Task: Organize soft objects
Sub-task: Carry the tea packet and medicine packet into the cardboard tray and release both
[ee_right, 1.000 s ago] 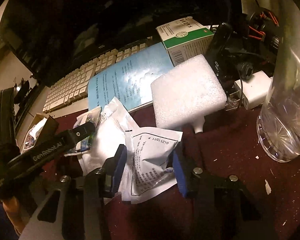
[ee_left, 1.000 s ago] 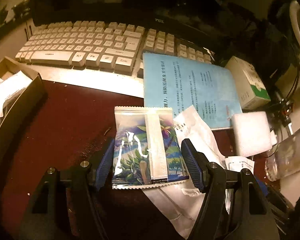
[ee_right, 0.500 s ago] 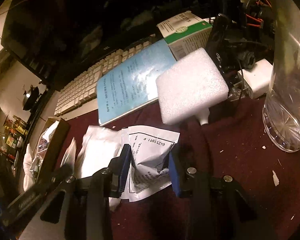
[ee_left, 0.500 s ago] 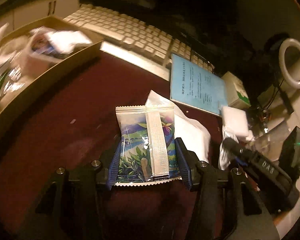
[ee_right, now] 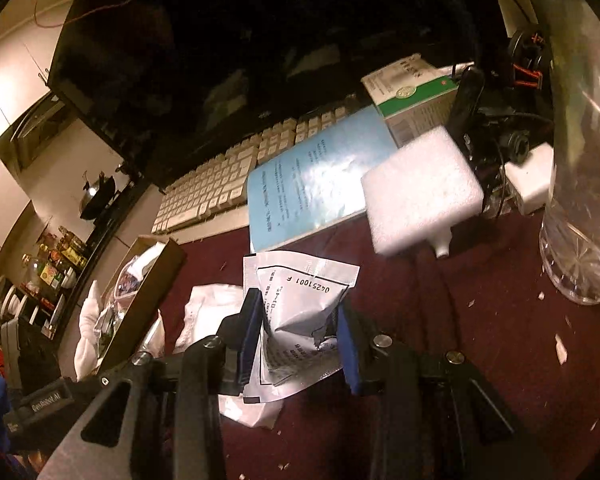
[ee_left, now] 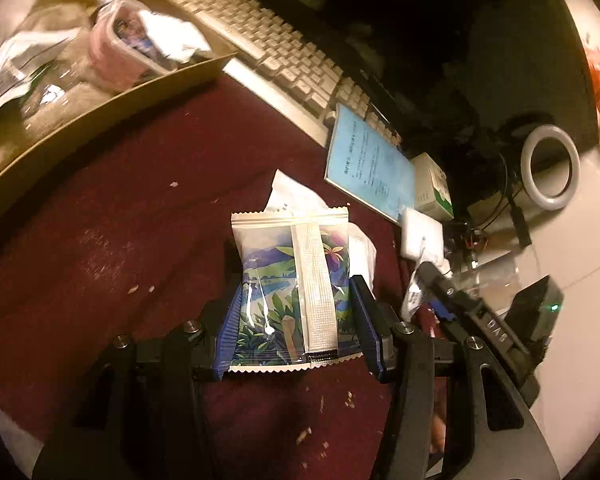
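Lifted off the table: snack packet (ee_left: 294, 288), hand-held gripper (ee_left: 296, 320) clamping it.

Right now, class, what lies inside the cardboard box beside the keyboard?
The cardboard box holds a pink-rimmed packet, white wrappers and clear plastic bags, heaped together. Whatever sits beneath them is covered.

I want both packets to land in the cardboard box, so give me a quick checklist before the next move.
1. Left gripper clamped on colourful packet: ok.
2. Right gripper clamped on white packet: ok, packet crumpled.
3. Colourful packet lifted clear of cloth: cannot tell.
4. Cardboard box has room: cannot tell, already well filled.
5. Way to box unobstructed across maroon cloth: ok.
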Tool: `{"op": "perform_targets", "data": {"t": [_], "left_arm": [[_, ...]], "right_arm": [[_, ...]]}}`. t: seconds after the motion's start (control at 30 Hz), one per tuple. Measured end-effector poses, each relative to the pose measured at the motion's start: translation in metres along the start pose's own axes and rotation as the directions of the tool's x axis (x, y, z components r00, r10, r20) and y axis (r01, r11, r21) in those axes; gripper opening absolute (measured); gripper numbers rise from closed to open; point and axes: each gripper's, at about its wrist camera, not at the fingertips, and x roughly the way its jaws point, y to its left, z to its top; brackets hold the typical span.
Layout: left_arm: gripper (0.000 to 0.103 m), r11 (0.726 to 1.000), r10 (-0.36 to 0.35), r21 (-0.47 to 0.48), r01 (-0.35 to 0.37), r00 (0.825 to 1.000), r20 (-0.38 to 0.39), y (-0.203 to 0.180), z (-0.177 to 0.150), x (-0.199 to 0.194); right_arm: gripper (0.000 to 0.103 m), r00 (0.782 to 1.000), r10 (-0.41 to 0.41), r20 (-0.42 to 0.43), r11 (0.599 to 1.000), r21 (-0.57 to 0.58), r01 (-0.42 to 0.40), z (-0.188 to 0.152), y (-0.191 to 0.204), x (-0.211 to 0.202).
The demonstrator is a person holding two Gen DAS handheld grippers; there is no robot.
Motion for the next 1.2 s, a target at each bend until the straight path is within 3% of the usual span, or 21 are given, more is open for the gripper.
{"op": "perform_targets", "data": {"t": [0.13, 0.37, 0.47, 0.53, 0.63, 0.73, 0.9, 1.03, 1.1, 1.2], "left_arm": [[0.051, 1.000, 0.007, 0.008, -0.008, 0.998, 0.066, 0.002, 0.002, -0.024], [0.051, 1.000, -0.025, 0.020, 0.022, 0.990, 0.141, 0.004, 0.012, -0.065], [0.051, 0.999, 0.005, 0.032, -0.012, 0.978, 0.210, 0.006, 0.018, -0.089], [0.051, 0.999, 0.027, 0.020, -0.032, 0.976, 0.216, 0.013, 0.023, -0.100], [0.051, 0.999, 0.044, 0.013, -0.049, 0.963, 0.265, 0.025, 0.031, -0.117], [0.051, 1.000, 0.008, 0.003, -0.009, 0.964, 0.266, 0.039, 0.045, -0.125], [0.051, 0.997, 0.060, -0.055, -0.046, 0.958, 0.279, 0.070, 0.083, -0.137], [0.051, 0.993, 0.112, -0.066, -0.097, 0.954, 0.280, 0.088, 0.108, -0.136], [0.051, 0.989, 0.135, -0.098, -0.112, 0.955, 0.263, 0.101, 0.119, -0.129], [0.051, 0.985, 0.140, -0.130, -0.110, 0.958, 0.249, 0.120, 0.132, -0.121]], "right_arm": [[0.035, 1.000, 0.004, 0.026, 1.000, -0.028, -0.004, -0.001, 0.014, -0.008], [0.035, 0.995, 0.093, -0.021, 0.993, -0.078, -0.094, -0.004, 0.055, -0.003], [0.035, 0.990, 0.124, -0.060, 0.980, -0.147, -0.132, -0.005, 0.088, 0.005], [0.035, 0.987, 0.135, -0.086, 0.972, -0.184, -0.149, -0.002, 0.108, 0.009], [0.035, 0.984, 0.157, -0.080, 0.954, -0.246, -0.172, 0.006, 0.138, 0.009], [0.035, 0.966, 0.227, -0.124, 0.930, -0.266, -0.253, 0.018, 0.167, 0.019], [0.035, 0.950, 0.248, -0.191, 0.892, -0.337, -0.300, 0.027, 0.216, 0.057], [0.035, 0.941, 0.205, -0.268, 0.873, -0.386, -0.300, 0.029, 0.250, 0.102], [0.035, 0.957, 0.145, -0.251, 0.876, -0.417, -0.242, 0.035, 0.262, 0.121], [0.035, 0.950, 0.161, -0.269, 0.871, -0.413, -0.264, 0.043, 0.268, 0.142]]}}
